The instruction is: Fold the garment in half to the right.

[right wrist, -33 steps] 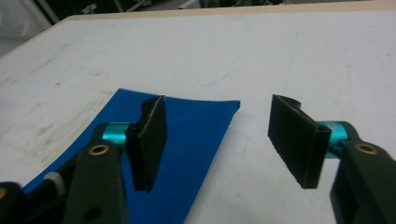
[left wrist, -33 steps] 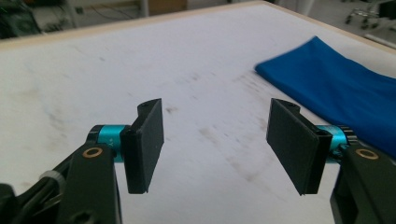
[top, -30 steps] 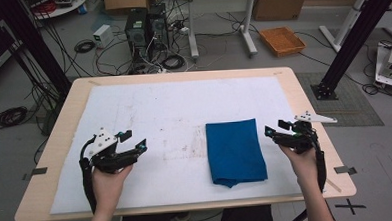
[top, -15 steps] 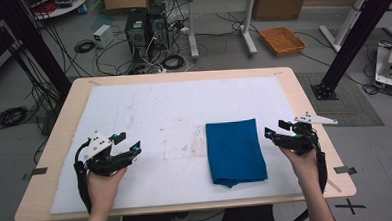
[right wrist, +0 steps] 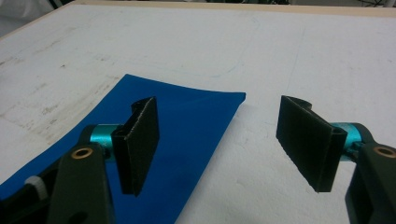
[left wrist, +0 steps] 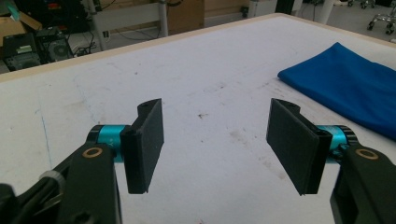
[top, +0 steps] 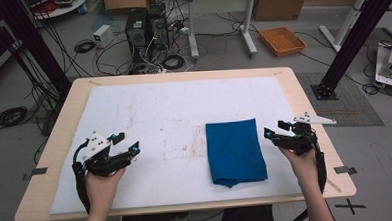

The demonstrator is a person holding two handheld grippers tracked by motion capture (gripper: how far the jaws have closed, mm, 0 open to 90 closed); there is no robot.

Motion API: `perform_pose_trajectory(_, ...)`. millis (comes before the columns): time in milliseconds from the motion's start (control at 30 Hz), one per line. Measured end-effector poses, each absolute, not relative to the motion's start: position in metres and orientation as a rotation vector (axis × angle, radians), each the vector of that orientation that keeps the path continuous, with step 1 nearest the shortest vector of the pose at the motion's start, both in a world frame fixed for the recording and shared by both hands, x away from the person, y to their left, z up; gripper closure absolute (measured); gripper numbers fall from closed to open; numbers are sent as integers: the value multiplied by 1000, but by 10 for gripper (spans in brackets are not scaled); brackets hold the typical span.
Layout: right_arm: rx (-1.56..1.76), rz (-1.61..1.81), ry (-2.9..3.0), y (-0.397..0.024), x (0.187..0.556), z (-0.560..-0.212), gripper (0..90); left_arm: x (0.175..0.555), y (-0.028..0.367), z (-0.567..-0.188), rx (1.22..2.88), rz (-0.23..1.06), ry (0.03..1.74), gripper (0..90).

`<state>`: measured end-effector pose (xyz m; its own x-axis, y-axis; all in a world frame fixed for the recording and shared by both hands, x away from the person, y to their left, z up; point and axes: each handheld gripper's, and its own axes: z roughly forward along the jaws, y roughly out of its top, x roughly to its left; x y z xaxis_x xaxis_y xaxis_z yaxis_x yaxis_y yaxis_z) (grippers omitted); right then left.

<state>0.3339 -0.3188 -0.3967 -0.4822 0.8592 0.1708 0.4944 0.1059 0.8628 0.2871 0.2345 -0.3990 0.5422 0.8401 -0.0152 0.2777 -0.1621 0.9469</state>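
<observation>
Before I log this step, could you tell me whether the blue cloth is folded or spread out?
Folded. The blue cloth lies as a compact rectangle on the white mat, with doubled layers bunching at its near edge.

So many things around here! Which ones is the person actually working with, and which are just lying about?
Part of the job:
- folded blue cloth
- left gripper, fingers open
- right gripper, fingers open, beside the cloth
- white mat on the table

Just lying about:
- orange tray on the floor
- computer towers
- loose cables
</observation>
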Motion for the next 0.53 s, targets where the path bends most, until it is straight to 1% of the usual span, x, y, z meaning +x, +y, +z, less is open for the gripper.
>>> perform_pose_trajectory(533,1321,1330,2029,-315,336,-399,300,287,236,-400,1721,652,948,368)
